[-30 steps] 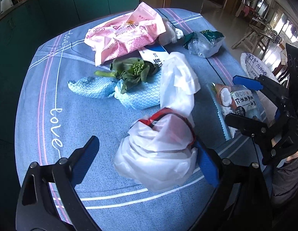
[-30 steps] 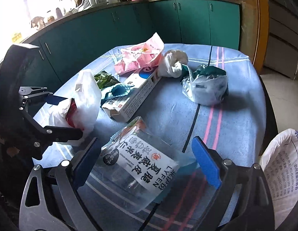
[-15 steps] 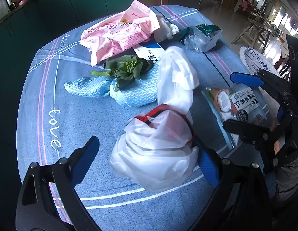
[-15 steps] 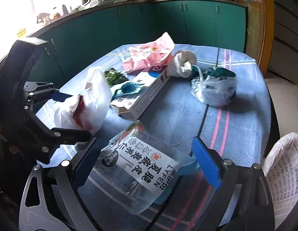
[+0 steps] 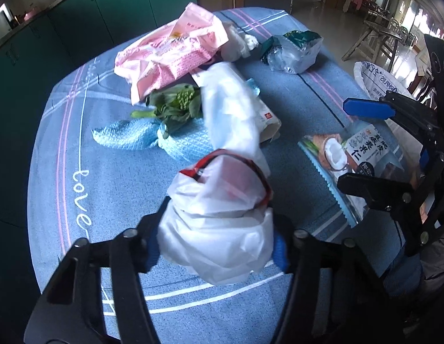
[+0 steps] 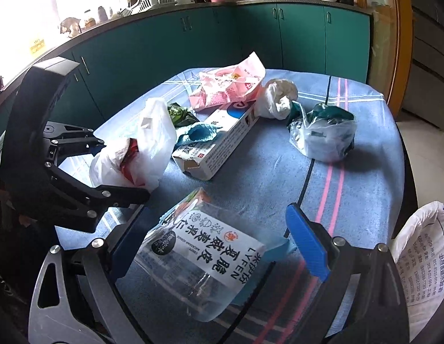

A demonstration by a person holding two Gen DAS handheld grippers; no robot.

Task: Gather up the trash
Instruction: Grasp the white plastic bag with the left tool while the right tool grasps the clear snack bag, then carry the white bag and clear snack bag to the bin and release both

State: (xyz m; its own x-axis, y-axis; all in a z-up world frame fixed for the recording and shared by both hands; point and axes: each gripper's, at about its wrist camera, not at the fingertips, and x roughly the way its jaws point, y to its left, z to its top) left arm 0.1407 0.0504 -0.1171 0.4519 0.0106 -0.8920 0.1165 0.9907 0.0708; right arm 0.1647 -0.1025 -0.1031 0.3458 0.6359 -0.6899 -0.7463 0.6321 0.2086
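The white plastic bag [image 5: 219,229] was pinched by the left claw [image 5: 216,246]; the right claw [image 6: 219,246] was spread wide around a snack packet [image 6: 204,255], untouched.

On the tabletop [image 5: 113,189], the crumpled plastic bag [image 5: 219,223] sits nearest the left gripper [image 5: 216,246], with the snack pouch [image 5: 351,160] to its right (between the right gripper's [image 6: 222,243] fingers). Behind them lie the leafy greens [image 5: 176,106] on a cloth [image 5: 153,137], beside a carton [image 6: 219,140].
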